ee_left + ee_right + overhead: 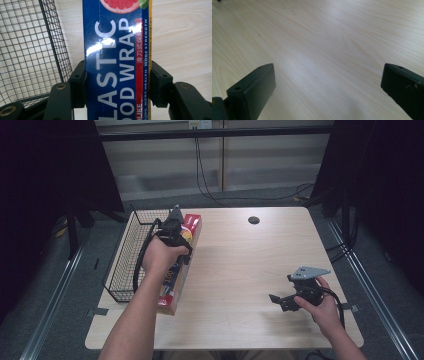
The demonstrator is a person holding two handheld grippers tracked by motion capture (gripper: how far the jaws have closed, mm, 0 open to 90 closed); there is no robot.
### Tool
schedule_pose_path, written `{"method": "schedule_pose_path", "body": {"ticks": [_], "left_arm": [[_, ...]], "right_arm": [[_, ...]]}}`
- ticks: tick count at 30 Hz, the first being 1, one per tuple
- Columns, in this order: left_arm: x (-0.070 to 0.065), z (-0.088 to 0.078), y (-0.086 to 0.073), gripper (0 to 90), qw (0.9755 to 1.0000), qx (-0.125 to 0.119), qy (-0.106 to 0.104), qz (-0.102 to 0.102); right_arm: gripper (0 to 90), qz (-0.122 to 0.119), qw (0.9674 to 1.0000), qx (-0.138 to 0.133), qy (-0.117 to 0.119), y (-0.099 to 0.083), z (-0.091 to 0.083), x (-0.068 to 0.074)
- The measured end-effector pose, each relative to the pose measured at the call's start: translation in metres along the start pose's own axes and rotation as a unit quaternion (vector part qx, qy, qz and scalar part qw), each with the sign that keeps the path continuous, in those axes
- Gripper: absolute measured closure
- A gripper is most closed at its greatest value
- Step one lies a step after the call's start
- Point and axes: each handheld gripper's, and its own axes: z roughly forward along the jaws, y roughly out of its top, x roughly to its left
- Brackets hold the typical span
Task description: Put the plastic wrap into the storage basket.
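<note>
A long blue and red box of plastic wrap (194,224) lies on the wooden table (240,265), right beside a black wire basket (125,260). My left gripper (178,239) comes down on the box's far half from above. In the left gripper view the box (115,37) runs up between the two black jaws, which press on both of its long sides, so the left gripper (116,72) is shut on it. My right gripper (280,302) is held at the table's front right, open. In its own view the right gripper (328,77) has only bare wood between the jaws.
The wire basket (27,50) sits along the table's left edge, touching or nearly touching the box. A small black round disc (254,220) lies near the far edge. Cables hang behind the table and dark curtains flank it.
</note>
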Motion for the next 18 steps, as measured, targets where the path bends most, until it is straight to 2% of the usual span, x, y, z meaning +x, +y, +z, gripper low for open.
{"method": "schedule_pose_path", "body": {"ticks": [6, 9, 12, 15, 16, 18], "left_arm": [[0.005, -0.008, 0.001, 44.1, 0.9999, -0.003, 0.002, -0.012], [0.008, -0.011, 0.001, 44.1, 1.0, -0.003, 0.003, -0.009], [0.009, -0.013, 0.001, 44.1, 0.9998, -0.004, 0.002, -0.018], [0.013, -0.015, 0.001, 44.1, 0.9999, -0.003, 0.004, -0.013], [0.013, -0.016, 0.001, 44.1, 0.9998, -0.004, 0.003, -0.019], [0.015, -0.018, 0.0, 44.1, 0.9998, -0.005, 0.002, -0.017]], "right_arm": [[0.0, -0.002, 1.0, 0.003, -0.003, 0.0, 0.0, 0.0], [0.0, -0.001, 1.0, 0.004, -0.002, 0.0, 0.0, 0.0], [0.0, -0.003, 1.0, 0.002, -0.002, 0.0, 0.0, 0.0], [0.0, -0.005, 1.0, 0.003, -0.003, 0.0, 0.001, 0.0], [0.0, -0.006, 1.0, 0.003, -0.003, 0.0, 0.001, 0.0], [0.0, -0.005, 1.0, 0.002, -0.005, 0.0, 0.0, 0.0]]}}
